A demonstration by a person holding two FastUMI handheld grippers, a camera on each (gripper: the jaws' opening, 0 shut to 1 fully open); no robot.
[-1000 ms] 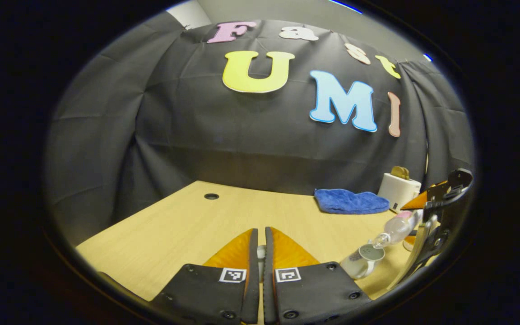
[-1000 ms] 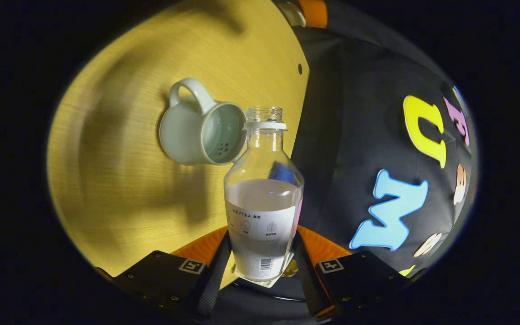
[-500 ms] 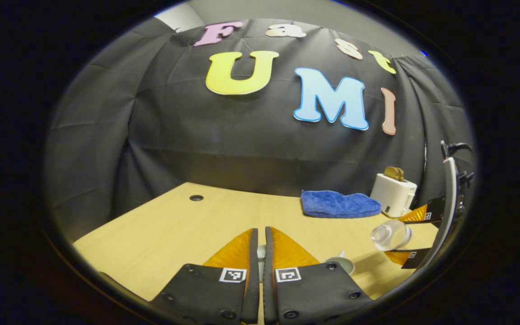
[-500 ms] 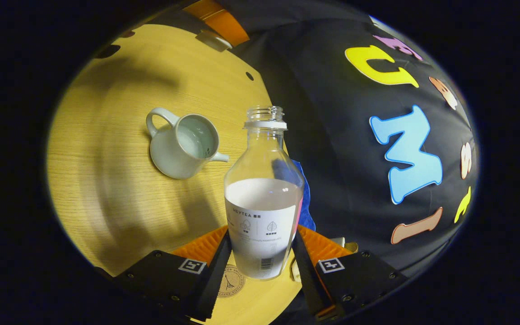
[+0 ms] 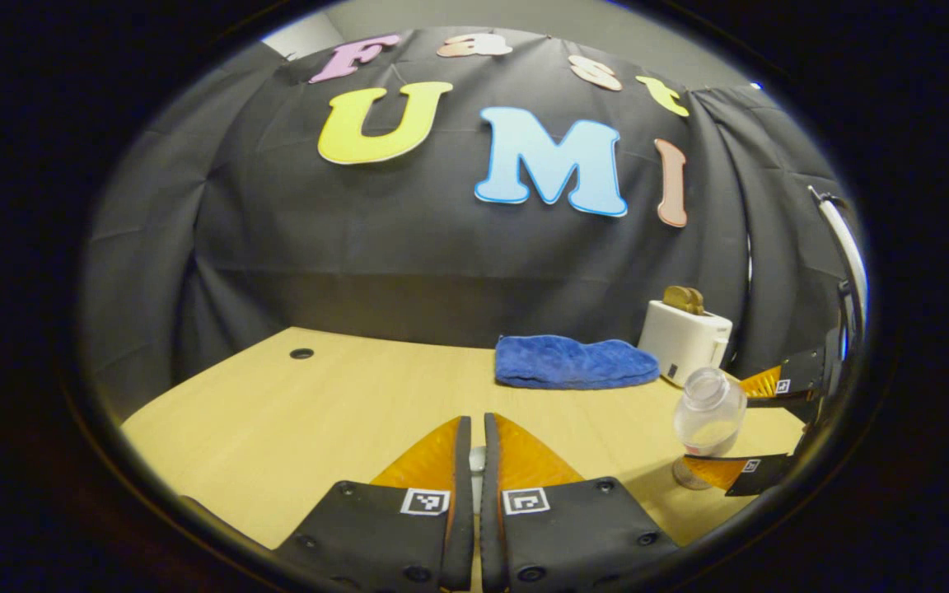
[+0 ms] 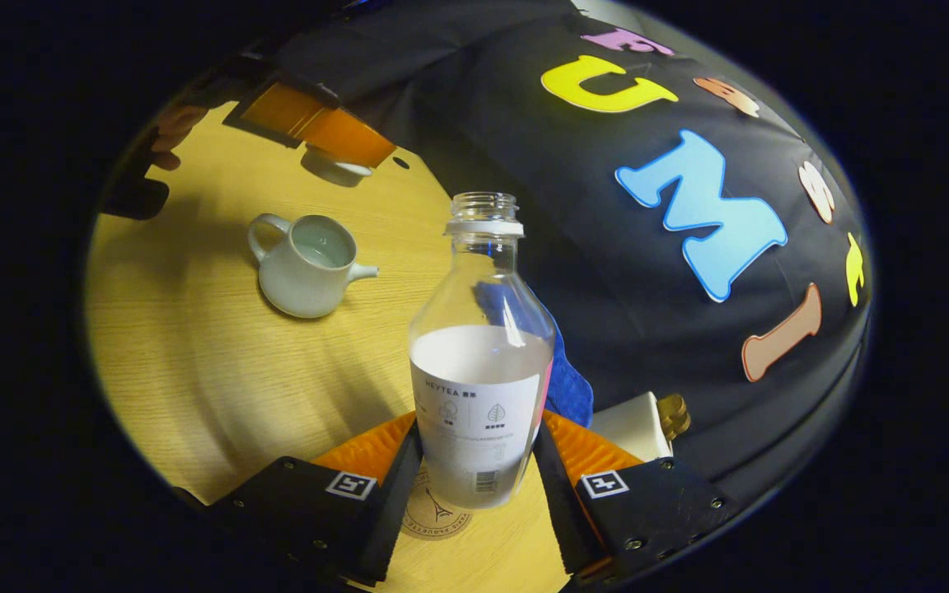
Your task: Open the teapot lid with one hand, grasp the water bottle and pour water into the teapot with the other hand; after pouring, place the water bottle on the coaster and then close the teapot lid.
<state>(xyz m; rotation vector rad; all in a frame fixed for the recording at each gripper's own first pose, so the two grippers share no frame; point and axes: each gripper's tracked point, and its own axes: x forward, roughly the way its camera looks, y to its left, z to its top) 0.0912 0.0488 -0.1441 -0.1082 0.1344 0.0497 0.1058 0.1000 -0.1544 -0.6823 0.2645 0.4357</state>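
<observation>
water bottle [image 6: 481,354] clear, uncapped, half full, pinched by right gripper [image 6: 474,461] fingers; left gripper [image 5: 474,449] fingers pinch lid.

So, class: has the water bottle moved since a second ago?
Yes. The water bottle has swung away from the teapot, upright again, over the coaster on the table.

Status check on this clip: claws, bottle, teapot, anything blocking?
Right claw shut on water bottle, just above coaster. Left claw shut on teapot lid. Teapot open, water inside. No obstruction.
</observation>
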